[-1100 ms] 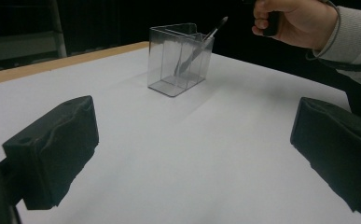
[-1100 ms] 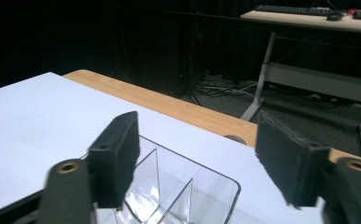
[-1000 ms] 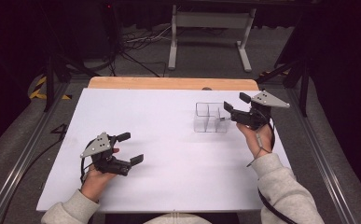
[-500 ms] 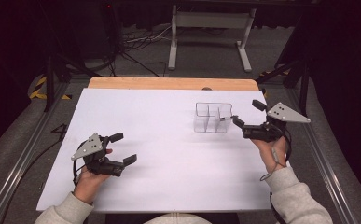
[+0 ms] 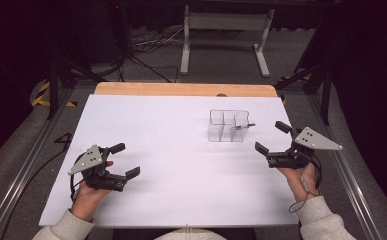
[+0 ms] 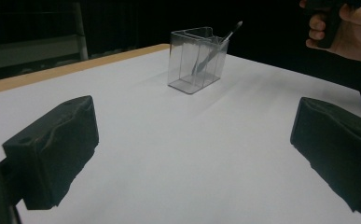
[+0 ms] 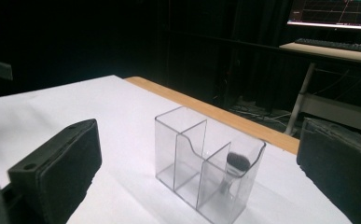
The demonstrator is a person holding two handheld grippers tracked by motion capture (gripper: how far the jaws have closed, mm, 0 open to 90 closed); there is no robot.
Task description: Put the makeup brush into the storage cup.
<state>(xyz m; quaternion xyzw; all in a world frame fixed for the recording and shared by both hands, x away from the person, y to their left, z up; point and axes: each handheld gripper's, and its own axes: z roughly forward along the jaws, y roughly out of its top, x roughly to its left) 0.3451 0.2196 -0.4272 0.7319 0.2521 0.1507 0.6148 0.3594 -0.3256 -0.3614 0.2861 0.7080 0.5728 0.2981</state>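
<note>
High view has the clear organizer [image 5: 226,126] sitting on the white tabletop [image 5: 181,150], toward the far right part of it, and everything here is easiest to place from that box. It has several compartments, and a makeup brush [image 5: 241,127] stands in the end one, leaning so its handle pokes out over the rim toward the right hand-held gripper [image 5: 272,138].

That gripper is just off the organizer's right end, apart from it. Its jaws have just been opening and now stand wide and released, with nothing between them. In the right gripper view the organizer [image 7: 206,172] sits between the two pads but well ahead of them, and the brush head [image 7: 237,163] rests low in the nearest compartment.

The left hand-held gripper [image 5: 123,160] is way off on the organizer's near-left side, also spread open and empty (looks parked to me).

My read: the brush is dropped in and the step now is backing out cleanly. I'd keep the right jaws wide and pull straight away from the organizer, staying clear of the leaning handle, since a light plastic box like that probably slides or tips if bumped. I'd also leave the left gripper where it is.
</note>
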